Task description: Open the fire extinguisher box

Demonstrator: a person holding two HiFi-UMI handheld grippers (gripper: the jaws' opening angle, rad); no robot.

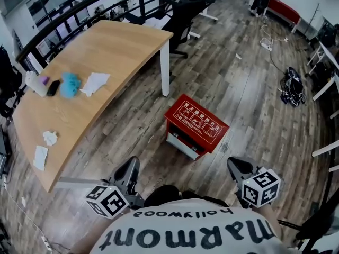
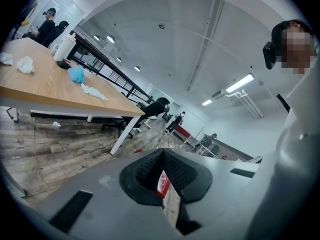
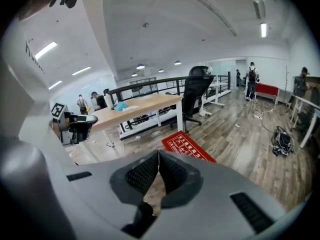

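Note:
The red fire extinguisher box [image 1: 196,125] lies on the wooden floor just ahead of me, its printed red lid facing up and a pale front face showing below it. My left gripper [image 1: 132,164] hangs low at the left, short of the box, with its jaws shut on nothing. My right gripper [image 1: 236,164] hangs at the right, also short of the box and shut, nothing held. In the right gripper view the box [image 3: 187,147] lies beyond the closed gripper [image 3: 158,155]. In the left gripper view a sliver of the box [image 2: 162,183] shows behind the closed gripper [image 2: 161,152].
A curved wooden table [image 1: 116,46] stands to the left of the box, with a blue object [image 1: 69,84] and crumpled tissues on it. An office chair [image 1: 185,9] stands behind it. A bundle of cables [image 1: 292,86] lies on the floor at the far right.

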